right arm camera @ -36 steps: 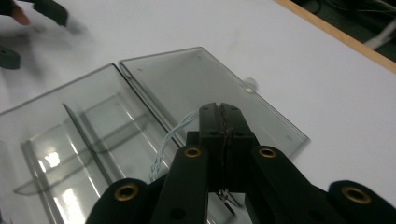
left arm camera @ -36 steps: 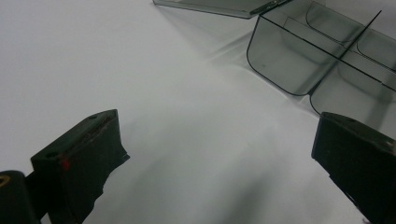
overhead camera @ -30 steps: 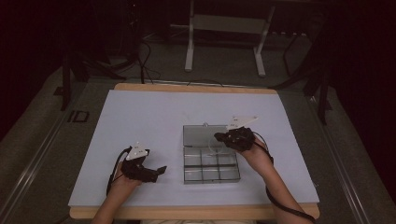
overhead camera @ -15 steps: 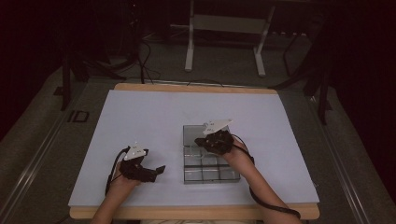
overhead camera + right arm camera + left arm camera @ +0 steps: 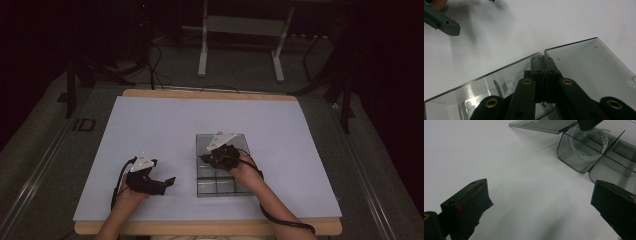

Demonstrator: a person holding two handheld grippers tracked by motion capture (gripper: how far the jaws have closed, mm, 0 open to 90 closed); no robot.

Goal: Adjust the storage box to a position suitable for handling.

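A clear compartment box [image 5: 220,188] lies on the white mat with its lid [image 5: 239,140] folded back flat. My right gripper [image 5: 205,159] hovers over the box's left column, shut on a white braided loop [image 5: 586,147] that hangs down into a compartment [image 5: 570,157]. In the right gripper view the pads [image 5: 543,63] are pressed together on a thin strand above the box wall [image 5: 486,78], with the lid [image 5: 586,65] to the right. My left gripper [image 5: 163,183] rests on the mat left of the box. It is open [image 5: 544,192], with nothing between its jaws.
The white mat [image 5: 165,125] covers a wooden table whose front edge [image 5: 200,227] runs along the bottom. A white stand [image 5: 202,55] is on the floor beyond the table. Bare mat lies left of and behind the box.
My right gripper has moved left and down, from the box's right side to over its left column. The left gripper has stayed where it was.
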